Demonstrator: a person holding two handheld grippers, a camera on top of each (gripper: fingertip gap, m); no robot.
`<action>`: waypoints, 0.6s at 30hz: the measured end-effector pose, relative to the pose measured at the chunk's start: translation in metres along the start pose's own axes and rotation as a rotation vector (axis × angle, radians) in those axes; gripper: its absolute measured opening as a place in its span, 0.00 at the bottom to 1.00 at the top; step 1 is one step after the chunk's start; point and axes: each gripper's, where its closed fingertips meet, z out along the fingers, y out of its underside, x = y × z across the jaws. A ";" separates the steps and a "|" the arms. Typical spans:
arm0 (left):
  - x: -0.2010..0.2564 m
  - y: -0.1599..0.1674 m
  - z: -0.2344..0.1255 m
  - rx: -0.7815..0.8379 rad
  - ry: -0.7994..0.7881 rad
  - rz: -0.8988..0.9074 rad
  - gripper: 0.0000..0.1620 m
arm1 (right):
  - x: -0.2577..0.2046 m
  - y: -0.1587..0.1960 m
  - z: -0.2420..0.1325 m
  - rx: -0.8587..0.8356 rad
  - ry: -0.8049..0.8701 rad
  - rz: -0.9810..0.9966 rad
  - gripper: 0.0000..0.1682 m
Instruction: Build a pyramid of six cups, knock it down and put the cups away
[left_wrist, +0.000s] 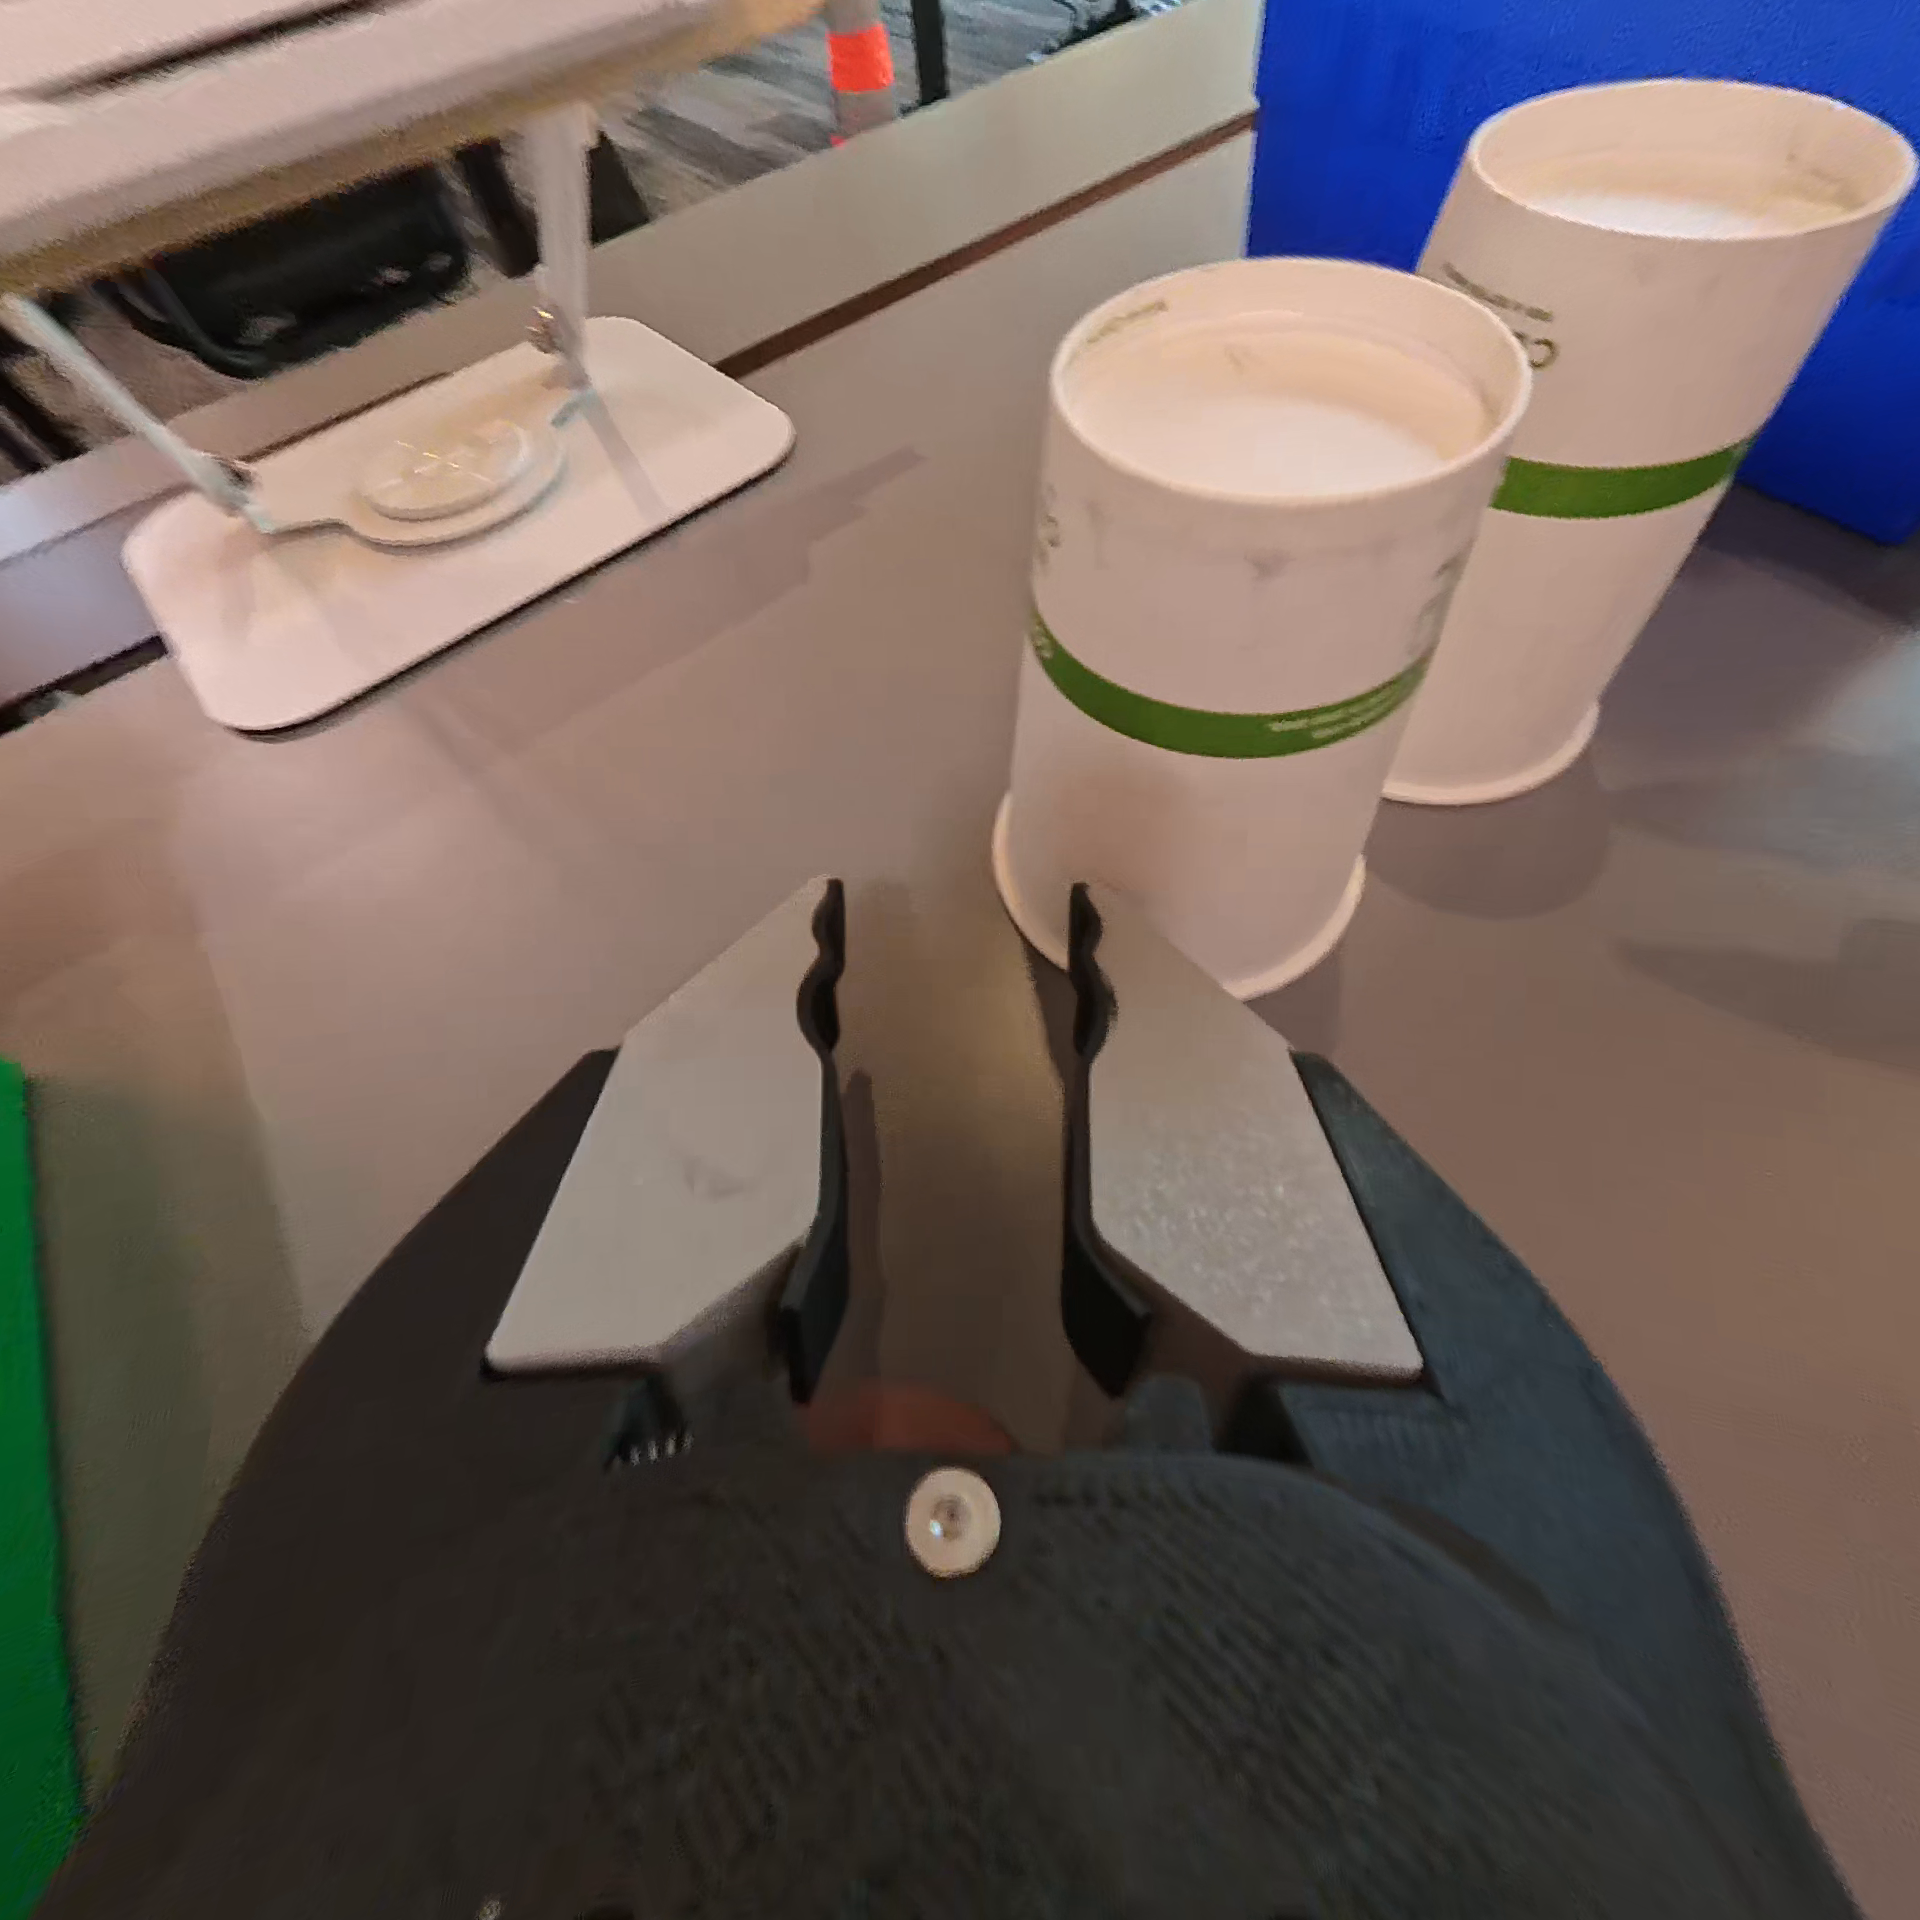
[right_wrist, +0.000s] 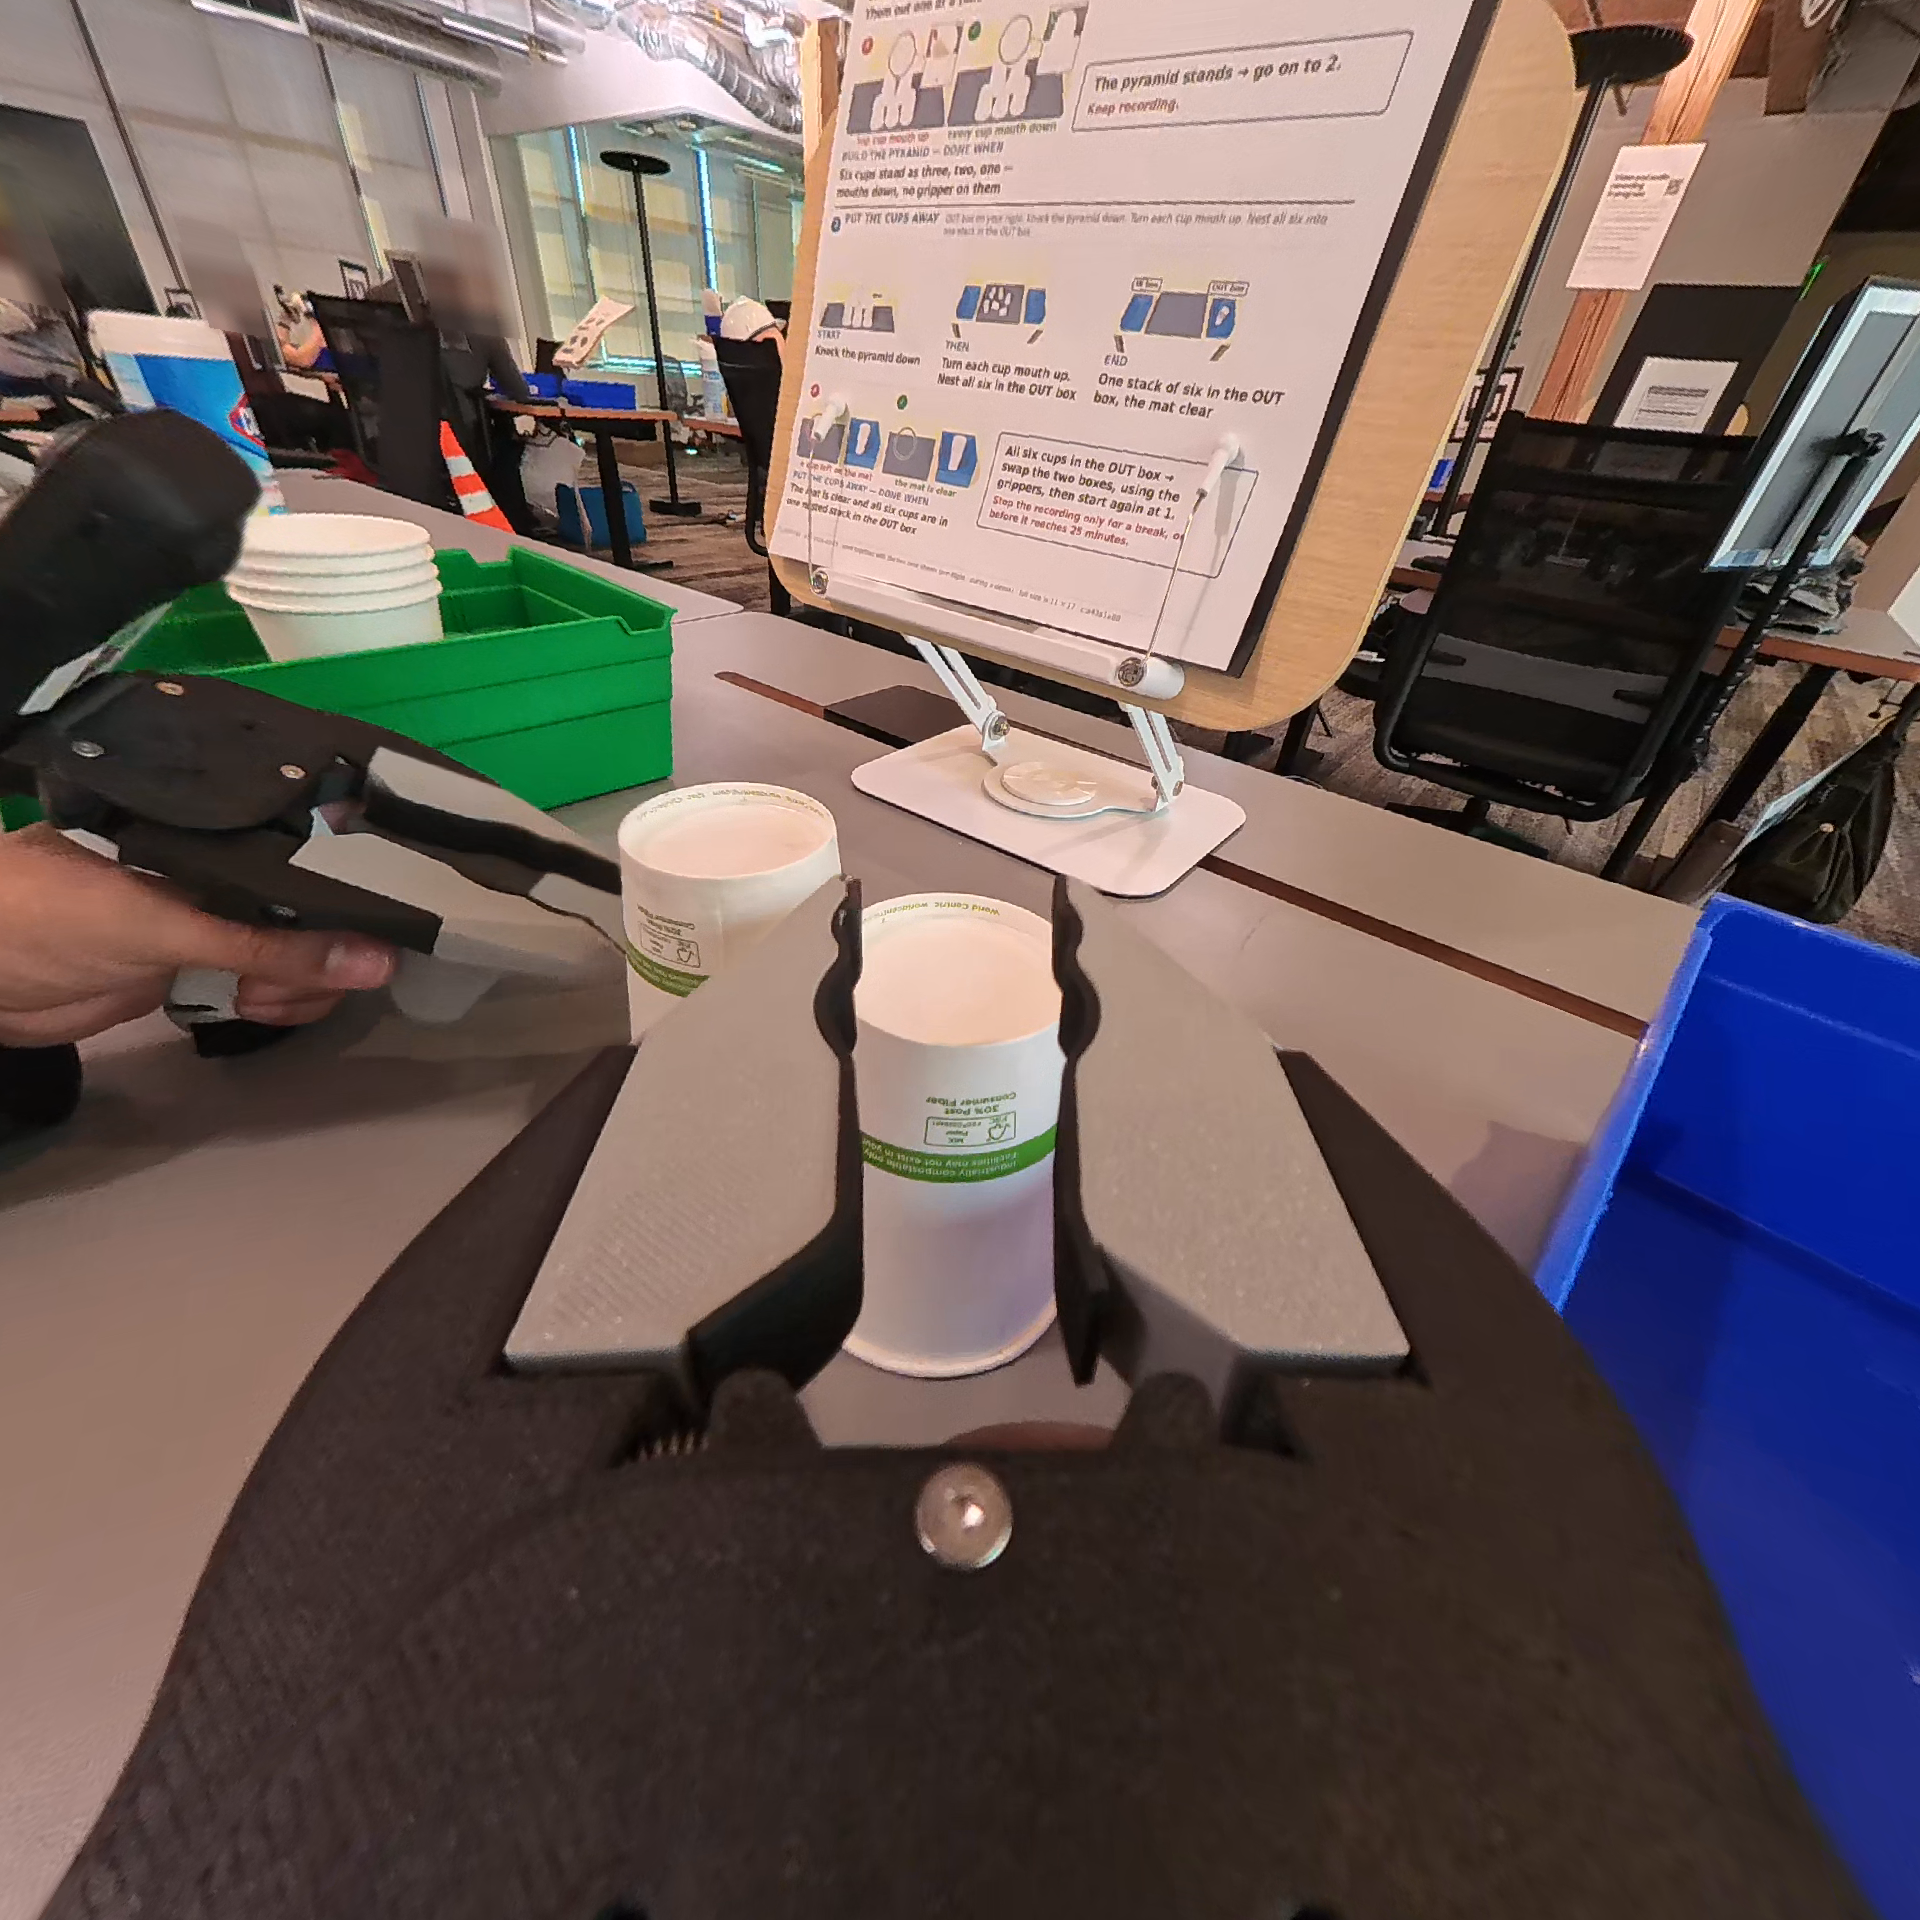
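Our left tongs (left_wrist: 956, 904) stand part open and empty, tips just left of the near cup (left_wrist: 1236, 623), which sits mouth down on the table (left_wrist: 520, 935). Our right tongs (right_wrist: 954, 904) straddle the second cup (right_wrist: 951, 1132), also mouth down; we cannot tell whether they touch it. A cup stack (right_wrist: 338, 597) waits in the green bin (right_wrist: 499, 675) beyond the left tongs; a blue bin (right_wrist: 1766, 1299) sits right of the right tongs.

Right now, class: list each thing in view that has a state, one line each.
Near cup: mouth down, between the right claw's fingers.
Second cup: mouth down.
Cup stack: nested, mouth up in green bin.
Left claw: open, empty.
Right claw: open.
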 end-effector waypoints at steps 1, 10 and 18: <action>-0.006 -0.002 -0.003 0.015 -0.037 0.003 0.26 | 0.000 -0.001 0.000 0.002 0.001 -0.001 0.20; -0.048 -0.051 -0.093 0.141 -0.228 0.140 0.18 | -0.003 -0.001 -0.001 0.005 -0.012 -0.007 0.20; -0.160 -0.037 -0.160 -0.168 -0.301 0.023 0.17 | -0.014 -0.008 -0.003 0.022 -0.029 -0.052 0.20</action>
